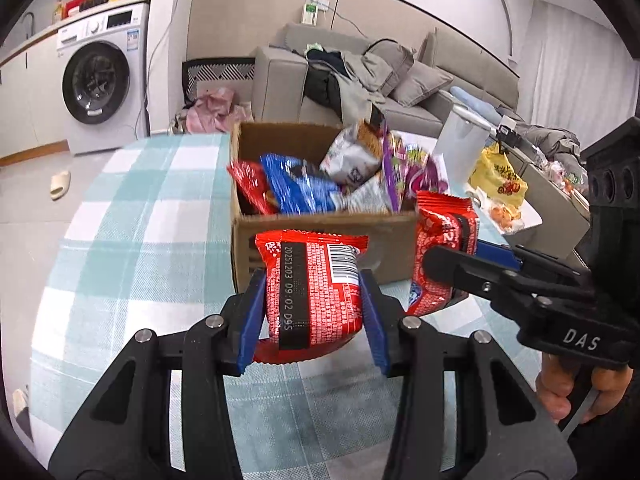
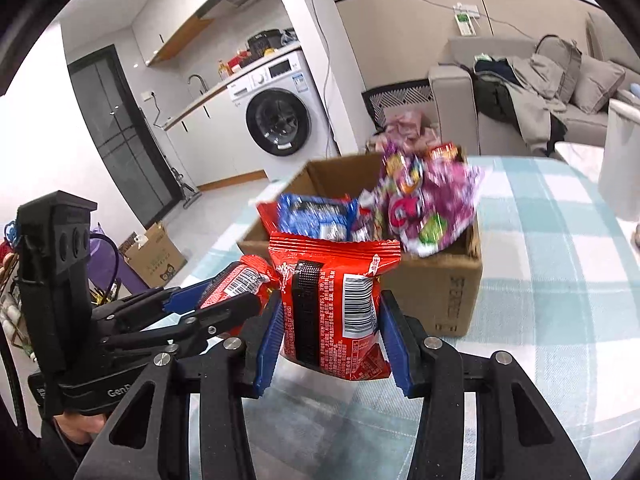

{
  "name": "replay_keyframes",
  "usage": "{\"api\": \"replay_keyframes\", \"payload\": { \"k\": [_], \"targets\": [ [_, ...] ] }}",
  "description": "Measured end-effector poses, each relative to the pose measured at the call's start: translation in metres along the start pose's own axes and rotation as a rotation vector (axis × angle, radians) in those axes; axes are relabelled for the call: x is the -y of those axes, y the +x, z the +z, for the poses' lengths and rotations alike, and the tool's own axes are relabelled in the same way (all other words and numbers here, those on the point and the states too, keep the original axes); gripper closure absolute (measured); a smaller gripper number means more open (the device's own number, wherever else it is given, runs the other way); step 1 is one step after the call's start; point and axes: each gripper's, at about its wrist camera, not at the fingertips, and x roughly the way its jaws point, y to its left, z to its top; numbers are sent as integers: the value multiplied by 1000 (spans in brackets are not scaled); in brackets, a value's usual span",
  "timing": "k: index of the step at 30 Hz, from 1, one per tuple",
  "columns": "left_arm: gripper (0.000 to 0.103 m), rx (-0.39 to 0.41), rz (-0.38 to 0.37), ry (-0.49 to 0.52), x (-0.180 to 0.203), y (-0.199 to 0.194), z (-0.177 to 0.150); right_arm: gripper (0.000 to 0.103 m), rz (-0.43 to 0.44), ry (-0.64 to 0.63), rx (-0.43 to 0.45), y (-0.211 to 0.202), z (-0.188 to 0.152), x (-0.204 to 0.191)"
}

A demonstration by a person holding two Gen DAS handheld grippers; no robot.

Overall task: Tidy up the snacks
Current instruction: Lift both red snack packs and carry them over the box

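left gripper (image 1: 314, 312) clamped on red snack packet (image 1: 312, 292), right gripper (image 2: 332, 336) clamped on second red packet (image 2: 336, 312), snack-filled cardboard box (image 1: 324, 236) just ahead of both

Blurred beyond reading: the purple snack bags (image 2: 432, 196) heaped in the cardboard box (image 1: 320, 236). Hidden behind the left gripper's red packet (image 1: 314, 292): part of the box's front wall. Cut off at the frame's lower right: the hand (image 1: 576, 388) under the right gripper (image 1: 434, 264). Too small to identify: clutter on the washing machine (image 1: 100, 76).
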Motion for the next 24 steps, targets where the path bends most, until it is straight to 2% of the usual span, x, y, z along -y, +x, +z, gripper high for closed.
{"api": "replay_keyframes", "payload": {
  "k": [9, 24],
  "targets": [
    [61, 79, 28, 21, 5, -24, 36, 56, 9, -26, 69, -21, 35, -13],
    [61, 158, 63, 54, 12, -38, 93, 56, -5, -12, 120, -19, 76, -17]
  ]
}}
